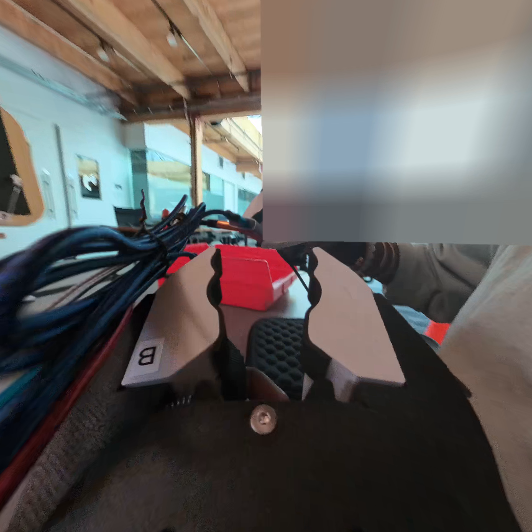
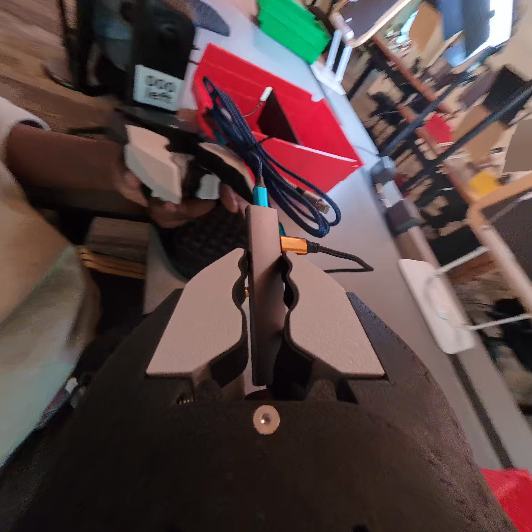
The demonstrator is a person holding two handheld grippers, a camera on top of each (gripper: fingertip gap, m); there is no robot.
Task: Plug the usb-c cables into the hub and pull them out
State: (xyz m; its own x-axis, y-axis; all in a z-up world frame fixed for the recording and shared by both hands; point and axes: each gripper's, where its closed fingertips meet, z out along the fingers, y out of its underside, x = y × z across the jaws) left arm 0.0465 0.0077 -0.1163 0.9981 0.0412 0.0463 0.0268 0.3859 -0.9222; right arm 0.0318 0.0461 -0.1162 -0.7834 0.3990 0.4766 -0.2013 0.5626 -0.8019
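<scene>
In the right wrist view, my right gripper (image 2: 263,256) is shut on a dark grey hub (image 2: 263,302), held on edge above the table. A teal plug (image 2: 260,195) sits in the hub's far end. An orange plug (image 2: 293,244) with a black cable sits in its right side. A bundle of blue braided cables (image 2: 273,172) runs from the teal plug over the red bin, and a loose silver plug (image 2: 319,203) lies beside it. My left gripper (image 1: 264,253) is open, with the blue cable bundle (image 1: 86,259) to its left. It also shows in the right wrist view (image 2: 172,178), left of the hub.
A red bin (image 2: 302,121) stands on the grey table (image 2: 374,259), with a green bin (image 2: 290,26) farther back. A white power strip (image 2: 434,305) lies at the table's right edge. A black mesh pad (image 1: 276,354) lies below the left gripper. A person's sleeve (image 1: 489,345) is at right.
</scene>
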